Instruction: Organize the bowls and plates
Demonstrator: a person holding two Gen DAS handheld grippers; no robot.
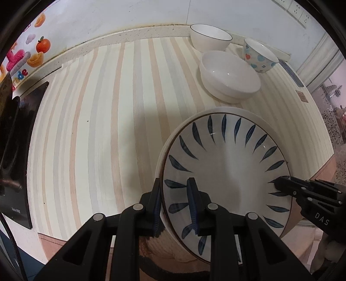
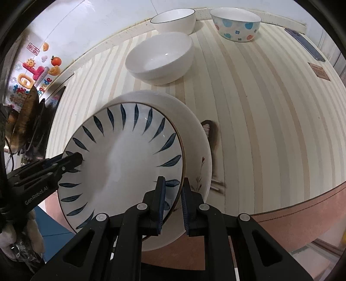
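Observation:
A white plate with blue leaf marks point(image 1: 227, 164) point(image 2: 121, 160) lies nested in a larger white plate with a small flower print point(image 2: 194, 147) point(image 1: 229, 111). My left gripper point(image 1: 175, 190) is shut on the near-left rim of the stacked plates. My right gripper point(image 2: 174, 190) is shut on the opposite rim, and shows in the left wrist view point(image 1: 279, 186). The left gripper shows in the right wrist view point(image 2: 75, 160). Both hold the stack above the table's front edge. Three bowls stand behind: a wide white bowl point(image 1: 229, 77) point(image 2: 160, 58), a black-rimmed white bowl point(image 1: 209, 36) point(image 2: 173, 20), a dotted bowl point(image 1: 258, 55) point(image 2: 236, 22).
The striped tablecloth point(image 1: 108, 108) covers the table up to a white wall. A dark phone point(image 2: 305, 43) and a brown card point(image 2: 320, 71) lie at the far right. A black device point(image 1: 21, 140) stands at the left edge, with stickers on the wall behind.

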